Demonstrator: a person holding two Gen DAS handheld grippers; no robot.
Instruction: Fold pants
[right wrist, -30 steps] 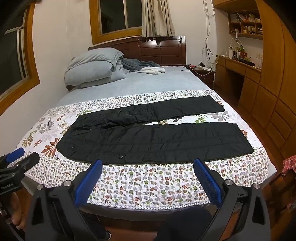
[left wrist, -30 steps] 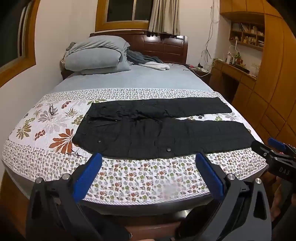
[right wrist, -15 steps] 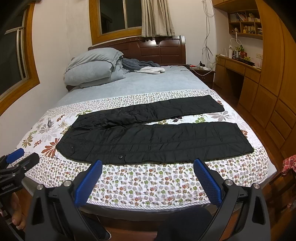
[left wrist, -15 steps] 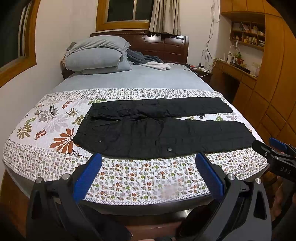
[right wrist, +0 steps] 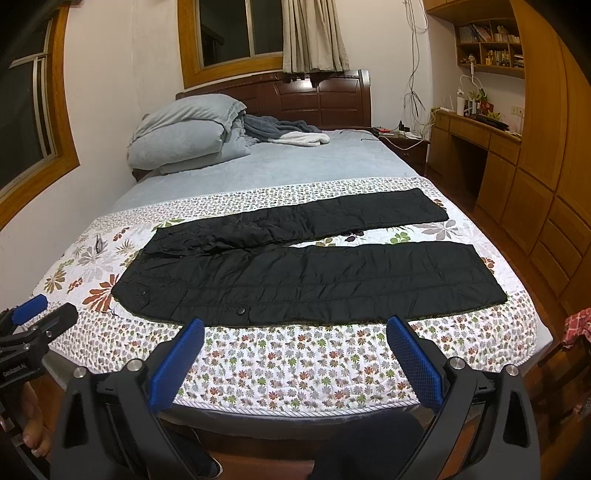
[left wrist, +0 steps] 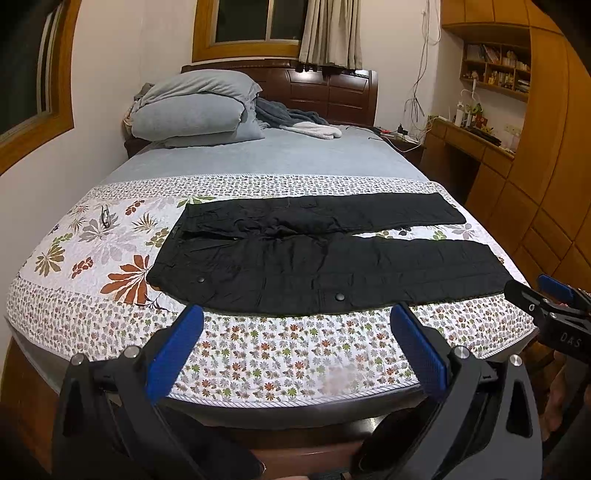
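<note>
- While both grippers hang off its foot edge, the bed (left wrist: 258,162) carries a floral quilt (left wrist: 92,251);
- black pants (left wrist: 332,266) lie flat across that quilt, waist left, legs spread apart rightward;
- left gripper (left wrist: 295,343) gapes wide, empty; right gripper (right wrist: 295,350) likewise wide, empty.

Warm indoor light from above, windows (left wrist: 255,20) dark. Both views sharp at centre, strongly bowed at edges, corners vignetted black; shadows soft.

right gripper (left wrist: 554,295) cut off by frame edge, shelf items (right wrist: 487,44) too small to identify
</note>
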